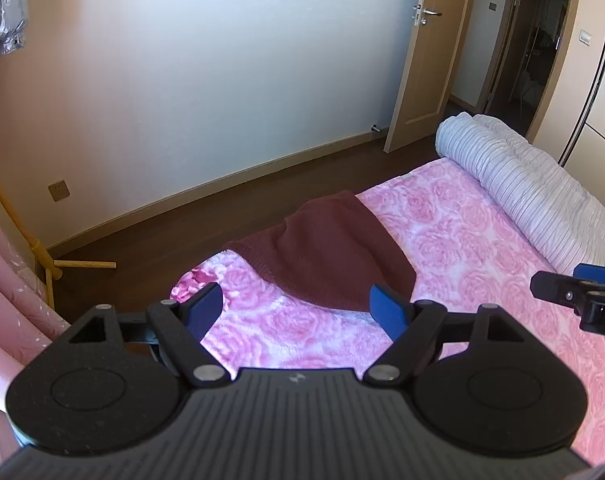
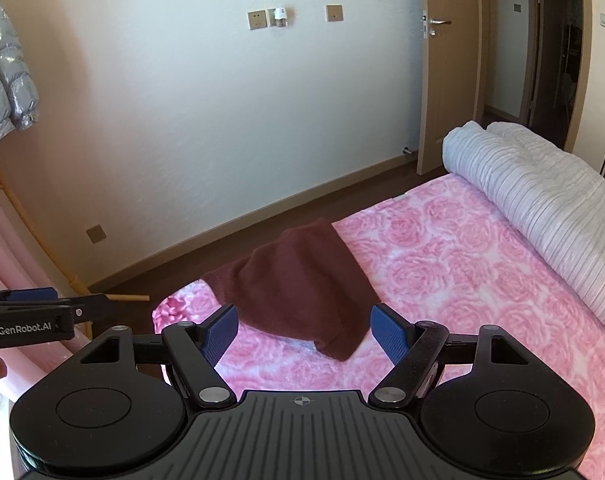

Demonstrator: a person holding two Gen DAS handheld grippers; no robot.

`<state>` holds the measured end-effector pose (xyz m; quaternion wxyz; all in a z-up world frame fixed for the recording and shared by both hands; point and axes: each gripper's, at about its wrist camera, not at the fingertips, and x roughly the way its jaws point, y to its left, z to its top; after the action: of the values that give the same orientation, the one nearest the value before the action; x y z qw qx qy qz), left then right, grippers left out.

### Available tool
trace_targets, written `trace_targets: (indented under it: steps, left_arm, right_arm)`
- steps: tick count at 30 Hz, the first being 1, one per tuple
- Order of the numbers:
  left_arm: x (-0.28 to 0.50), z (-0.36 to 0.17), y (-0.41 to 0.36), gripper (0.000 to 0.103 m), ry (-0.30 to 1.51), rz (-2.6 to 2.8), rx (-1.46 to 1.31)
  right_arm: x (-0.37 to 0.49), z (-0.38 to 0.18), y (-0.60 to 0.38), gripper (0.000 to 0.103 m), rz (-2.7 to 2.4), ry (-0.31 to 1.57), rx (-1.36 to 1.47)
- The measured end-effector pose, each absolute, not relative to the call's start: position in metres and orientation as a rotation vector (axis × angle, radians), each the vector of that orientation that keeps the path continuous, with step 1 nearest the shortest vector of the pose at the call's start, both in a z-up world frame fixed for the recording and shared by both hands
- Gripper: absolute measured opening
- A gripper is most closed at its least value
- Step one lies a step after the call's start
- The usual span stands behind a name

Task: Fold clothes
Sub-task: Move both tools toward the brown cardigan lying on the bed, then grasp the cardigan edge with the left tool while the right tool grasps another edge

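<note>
A dark maroon knitted garment lies folded in a compact shape near the corner of the pink rose-patterned bed; it also shows in the right wrist view. My left gripper is open and empty, held above the bed just short of the garment. My right gripper is open and empty, hovering just before the garment's near corner. The right gripper shows at the right edge of the left wrist view, and the left gripper at the left edge of the right wrist view.
A rolled grey-white striped quilt lies along the far side of the bed. Dark wooden floor and a white wall lie beyond the bed edge. An open wooden door stands at the back right. A pink curtain hangs left.
</note>
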<state>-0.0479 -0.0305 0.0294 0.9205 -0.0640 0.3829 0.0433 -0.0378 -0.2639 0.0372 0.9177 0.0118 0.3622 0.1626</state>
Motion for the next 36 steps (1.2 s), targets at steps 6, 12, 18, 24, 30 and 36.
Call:
trace_targets:
  steps: [6,12,18,24,30,36]
  left_arm:
    - [-0.046,0.031,-0.034,0.078,0.783,0.090,-0.127]
    - [-0.042,0.024,-0.032,0.078,0.788,0.085,-0.107]
    - [-0.027,-0.006,-0.018,0.078,0.798,0.049,-0.024]
    - [-0.011,-0.036,-0.004,0.078,0.806,0.012,0.060]
    - [0.019,-0.090,0.001,0.078,0.786,-0.110,0.234]
    - [0.075,-0.182,-0.007,0.078,0.706,-0.367,0.551]
  right_arm:
    - [-0.034,0.040,-0.267,0.077,0.337,0.736,0.029]
    - [-0.032,0.033,-0.269,0.077,0.347,0.755,0.023]
    - [-0.028,0.010,-0.265,0.076,0.391,0.786,-0.016]
    - [-0.018,-0.022,-0.244,0.076,0.439,0.760,-0.142]
    - [0.007,-0.072,-0.208,0.076,0.456,0.710,-0.365]
    - [0.038,-0.162,-0.167,0.076,0.492,0.692,-0.652]
